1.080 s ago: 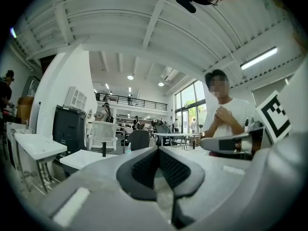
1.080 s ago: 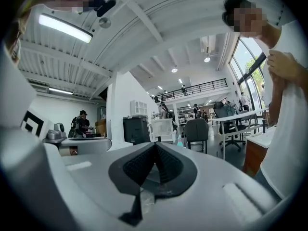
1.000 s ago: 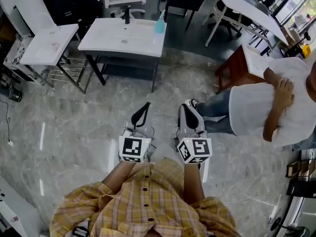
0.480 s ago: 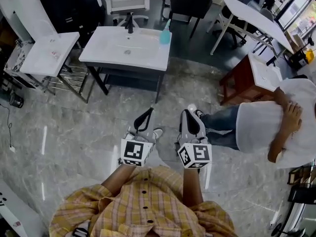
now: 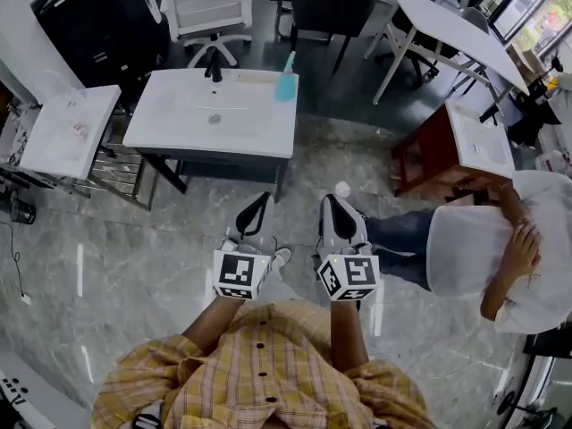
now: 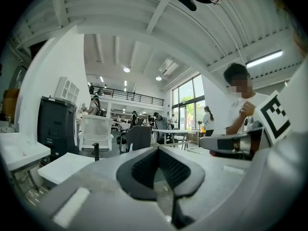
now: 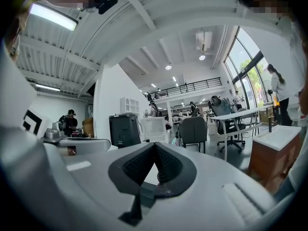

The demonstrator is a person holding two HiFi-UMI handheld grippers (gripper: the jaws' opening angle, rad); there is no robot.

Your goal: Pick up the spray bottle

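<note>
The spray bottle (image 5: 286, 78) is pale teal and stands at the far right corner of a white sink counter (image 5: 170, 128), seen in the head view. My left gripper (image 5: 263, 200) and right gripper (image 5: 330, 201) are held side by side over the marble floor, pointing level toward that counter and well short of it. Both are shut with nothing between the jaws. In the left gripper view my left gripper (image 6: 158, 150) shows its dark pads closed together, and the right gripper (image 7: 154, 146) looks the same in its own view.
A black faucet (image 5: 214, 63) stands at the counter's back edge. A second white basin unit (image 5: 58, 137) is at the left, with chairs (image 5: 331, 7) and a white table (image 5: 451, 25) behind. A red-brown cabinet (image 5: 451, 155) and a person in a white shirt (image 5: 487, 248) are at the right.
Both grippers have been carried forward together, still shut. The sink counter with the spray bottle now lies closer and lower in the head view, and the person at the right has slid back.
</note>
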